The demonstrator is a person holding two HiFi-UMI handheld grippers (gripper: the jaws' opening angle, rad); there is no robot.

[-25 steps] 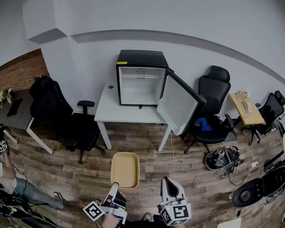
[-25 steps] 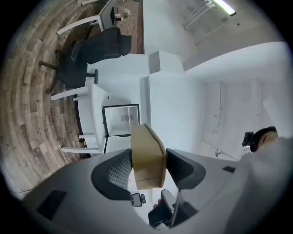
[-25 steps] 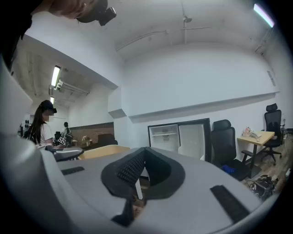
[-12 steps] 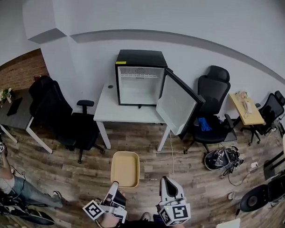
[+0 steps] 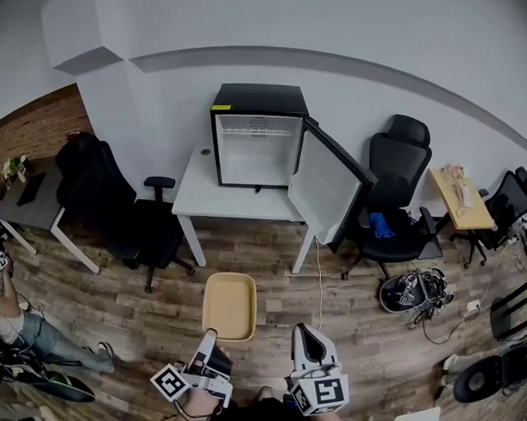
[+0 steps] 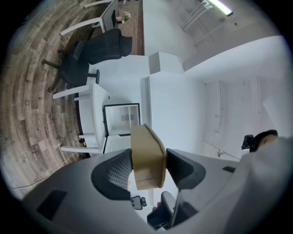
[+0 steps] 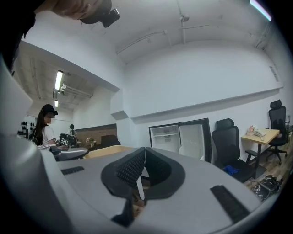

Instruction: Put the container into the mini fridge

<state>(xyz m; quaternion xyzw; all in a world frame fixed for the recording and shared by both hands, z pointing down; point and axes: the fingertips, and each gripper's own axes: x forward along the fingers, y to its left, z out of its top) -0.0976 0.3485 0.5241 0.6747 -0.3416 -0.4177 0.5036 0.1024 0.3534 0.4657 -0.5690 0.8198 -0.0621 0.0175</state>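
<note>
A tan, tray-like container (image 5: 229, 305) hangs over the wooden floor in front of me, my left gripper (image 5: 209, 346) shut on its near rim. In the left gripper view the container (image 6: 147, 156) is clamped edge-on between the two pads. My right gripper (image 5: 304, 340) is beside it to the right, shut and empty, its pads touching (image 7: 144, 168). The black mini fridge (image 5: 257, 136) stands on a white table (image 5: 195, 197) ahead, its door (image 5: 326, 190) swung open to the right and its white inside bare. The fridge (image 7: 179, 138) also shows in the right gripper view.
Black office chairs stand left (image 5: 117, 209) and right (image 5: 393, 197) of the table. A cable (image 5: 319, 276) runs down the floor from the table. Gear lies on the floor at right (image 5: 413, 291). A person (image 5: 9, 326) sits at far left, near a dark desk (image 5: 31, 193).
The view has drifted slightly nearer the fridge. Both grippers and the container keep the same places relative to each other. The person at left has shifted a little.
</note>
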